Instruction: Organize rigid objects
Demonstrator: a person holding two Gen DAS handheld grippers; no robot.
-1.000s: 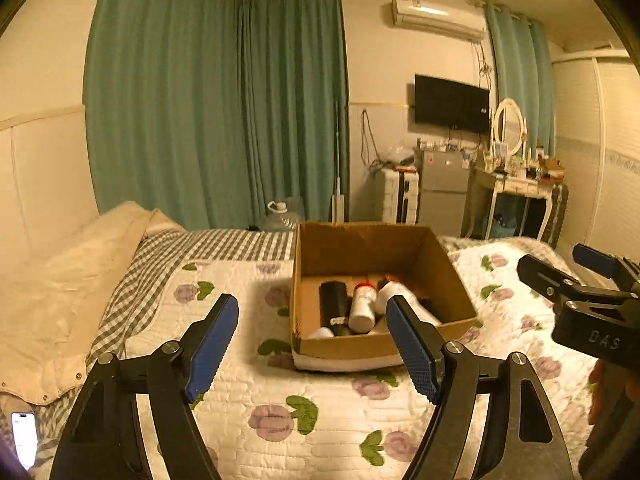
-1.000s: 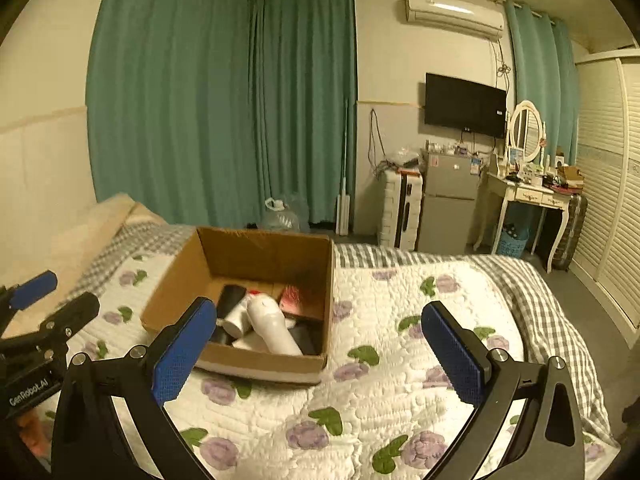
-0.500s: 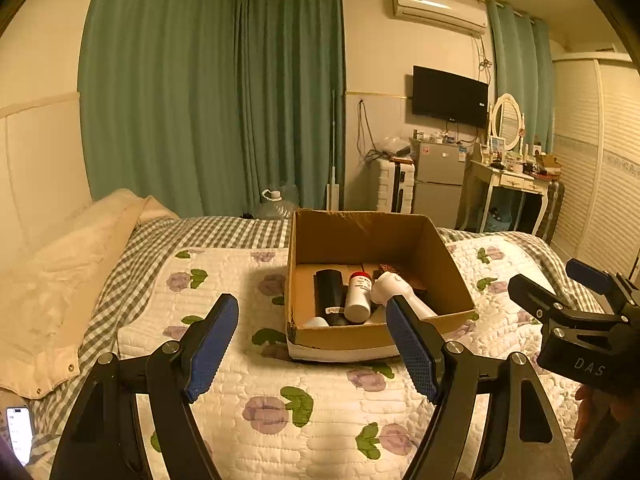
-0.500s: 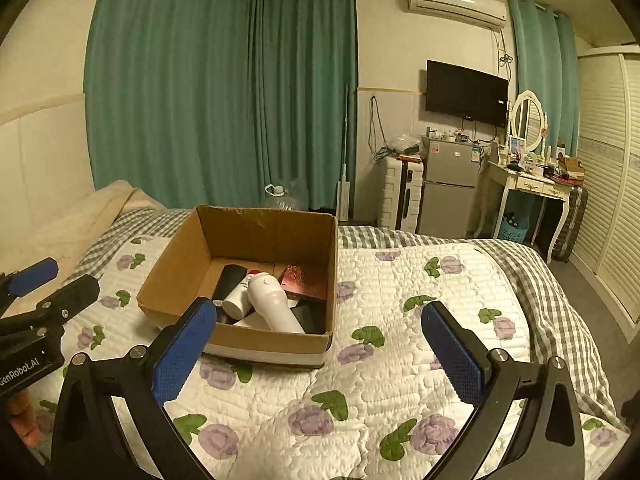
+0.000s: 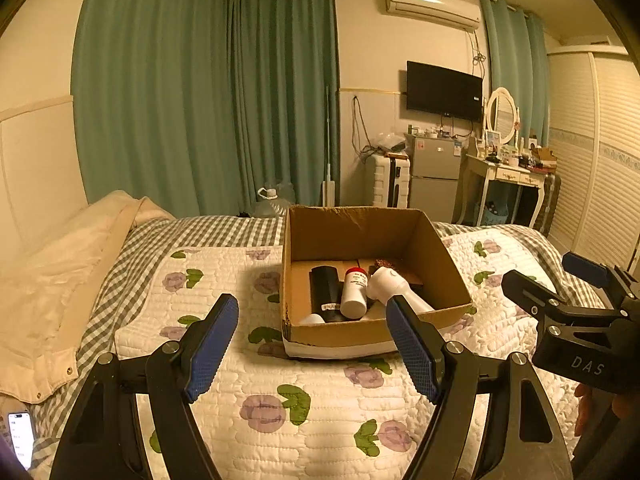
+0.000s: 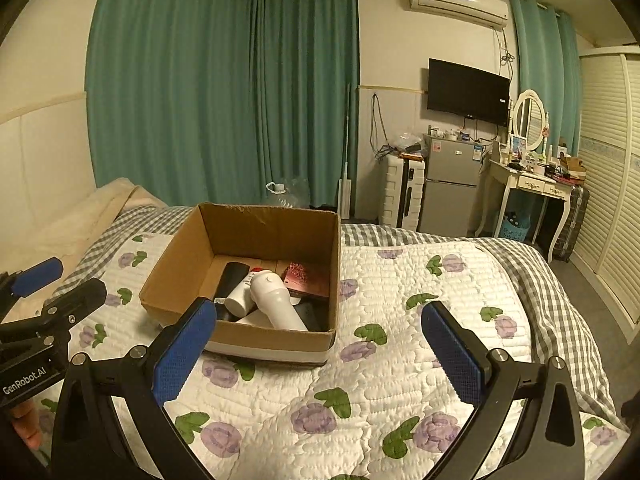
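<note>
Brown cardboard box [image 5: 372, 322] on quilted floral bed [image 5: 304, 408], holding white flashlight-shaped cylinder [image 6: 276, 300], long axis slanting toward right gripper [image 6: 316, 356]. Ahead and leftward of those jaws; nearer left gripper [image 5: 312, 344]. Both jaws wide, empty.

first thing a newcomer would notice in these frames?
The open cardboard box in the middle of the floral quilt, holding a white flashlight-shaped object, a red-capped white bottle and a black cylinder. Then the left gripper and right gripper, both open and empty short of the box.
</note>
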